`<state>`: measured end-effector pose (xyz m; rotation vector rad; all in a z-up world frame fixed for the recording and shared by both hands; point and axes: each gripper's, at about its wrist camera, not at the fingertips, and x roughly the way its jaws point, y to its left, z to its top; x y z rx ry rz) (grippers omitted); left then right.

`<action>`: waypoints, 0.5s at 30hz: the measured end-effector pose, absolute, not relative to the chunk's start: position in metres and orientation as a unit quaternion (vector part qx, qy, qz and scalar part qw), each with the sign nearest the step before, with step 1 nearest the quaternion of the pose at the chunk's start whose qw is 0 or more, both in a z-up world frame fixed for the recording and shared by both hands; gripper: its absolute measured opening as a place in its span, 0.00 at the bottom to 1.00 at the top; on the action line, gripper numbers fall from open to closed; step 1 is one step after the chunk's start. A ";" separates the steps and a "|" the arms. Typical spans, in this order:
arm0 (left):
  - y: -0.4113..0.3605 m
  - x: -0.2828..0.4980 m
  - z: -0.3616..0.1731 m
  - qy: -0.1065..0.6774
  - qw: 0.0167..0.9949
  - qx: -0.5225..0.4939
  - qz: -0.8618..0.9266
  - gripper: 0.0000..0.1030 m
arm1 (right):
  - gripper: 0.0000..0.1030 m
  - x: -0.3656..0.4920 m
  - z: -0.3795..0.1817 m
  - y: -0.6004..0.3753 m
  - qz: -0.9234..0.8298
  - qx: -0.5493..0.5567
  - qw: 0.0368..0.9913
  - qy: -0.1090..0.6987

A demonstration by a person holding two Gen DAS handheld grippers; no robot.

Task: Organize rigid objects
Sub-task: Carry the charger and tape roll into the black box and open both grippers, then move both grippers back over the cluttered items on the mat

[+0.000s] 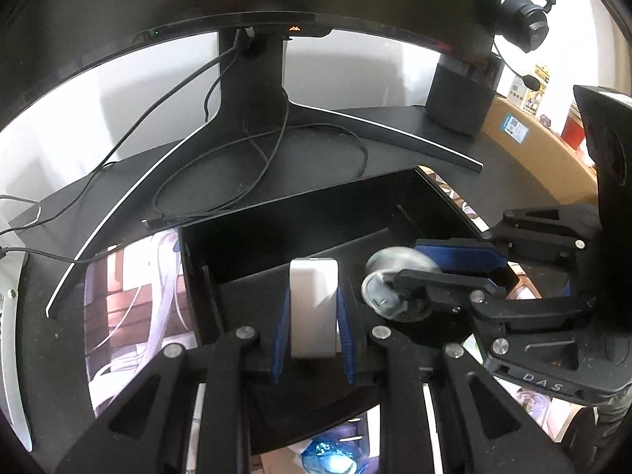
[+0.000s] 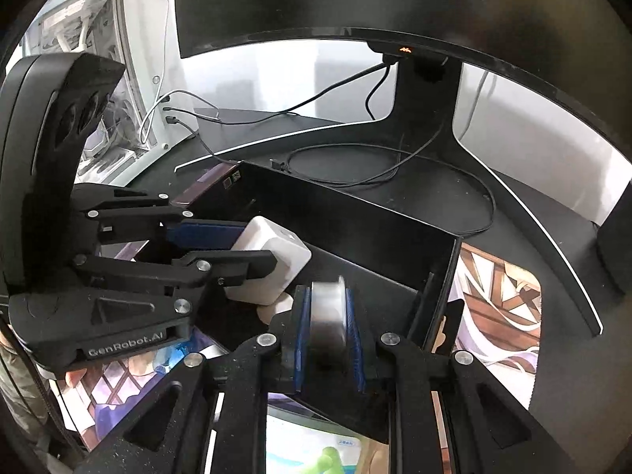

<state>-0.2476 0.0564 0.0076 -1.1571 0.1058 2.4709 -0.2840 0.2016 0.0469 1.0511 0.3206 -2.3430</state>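
Observation:
My left gripper (image 1: 314, 312) is shut on a white power adapter (image 1: 314, 308), held over the open black box (image 1: 300, 213). The adapter also shows in the right wrist view (image 2: 272, 264), clamped by the left gripper (image 2: 252, 249). My right gripper (image 2: 327, 324) is shut on a clear tape roll (image 2: 328, 316), also over the box (image 2: 355, 213). In the left wrist view the tape roll (image 1: 395, 288) sits between the right gripper's blue pads (image 1: 458, 252), just right of the adapter.
A curved monitor on a V-shaped stand (image 1: 252, 91) stands behind the box, with loose black cables (image 1: 260, 173) on the desk. A printed mousepad (image 1: 130, 308) lies under the box. A white PC case (image 2: 118, 79) stands at the left, a black speaker (image 1: 462, 94) and headset (image 1: 525, 19) at the right.

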 end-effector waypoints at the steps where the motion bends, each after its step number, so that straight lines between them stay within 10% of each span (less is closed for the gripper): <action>1: 0.056 -0.248 0.008 0.039 0.204 -0.415 0.886 0.20 | 0.17 -0.284 0.047 0.202 -0.871 0.391 0.274 0.117; 6: 0.055 -0.242 0.013 0.043 0.194 -0.390 0.899 0.29 | 0.23 -0.282 0.048 0.206 -0.872 0.388 0.277 0.110; 9: 0.052 -0.230 0.022 0.043 0.185 -0.345 0.919 0.49 | 0.43 -0.275 0.053 0.208 -0.876 0.379 0.278 0.112; 15: 0.043 -0.209 0.039 0.016 0.209 -0.328 0.921 0.50 | 0.45 -0.252 0.064 0.215 -0.882 0.357 0.288 0.111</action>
